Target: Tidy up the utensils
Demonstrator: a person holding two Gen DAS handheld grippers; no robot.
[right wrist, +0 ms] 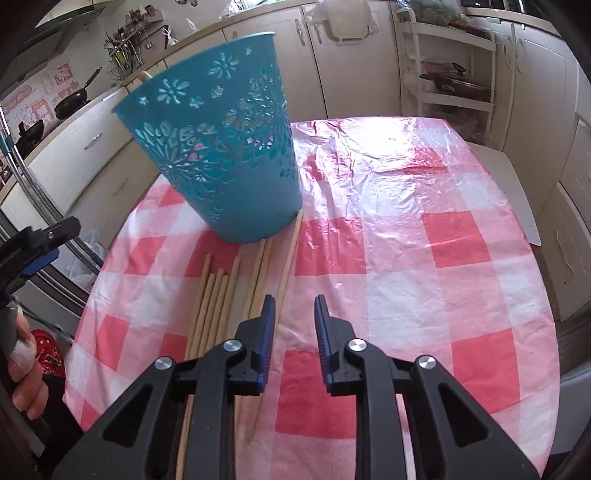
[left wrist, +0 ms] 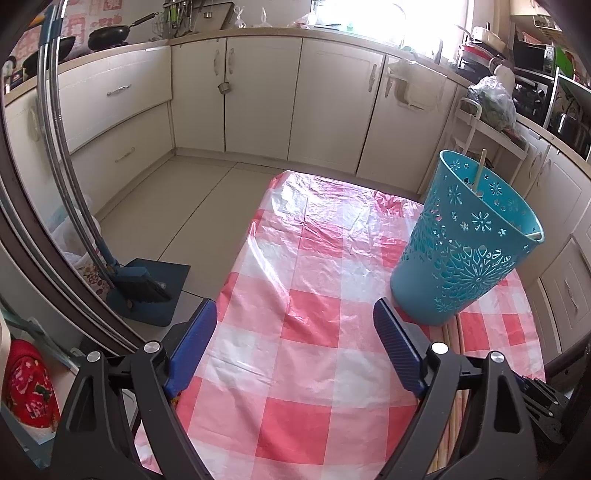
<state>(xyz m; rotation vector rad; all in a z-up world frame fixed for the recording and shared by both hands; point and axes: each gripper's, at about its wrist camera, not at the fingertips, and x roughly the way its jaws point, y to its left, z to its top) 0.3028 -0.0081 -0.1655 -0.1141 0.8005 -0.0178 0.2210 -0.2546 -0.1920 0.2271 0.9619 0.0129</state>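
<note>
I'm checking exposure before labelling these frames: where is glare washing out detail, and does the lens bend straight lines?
Left wrist view: the window is blown out white, and glare bleaches the far tablecloth. Right wrist view: sheen whitens the checks on the tablecloth beyond the blue basket. Both views: fisheye curves the cabinets.

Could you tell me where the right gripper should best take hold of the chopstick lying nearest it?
Probably mid-shaft on the rightmost chopstick, coming from above with the right gripper: it lies flat on the tablecloth, apart from its neighbours there, while its far end touches the blue basket.
</note>
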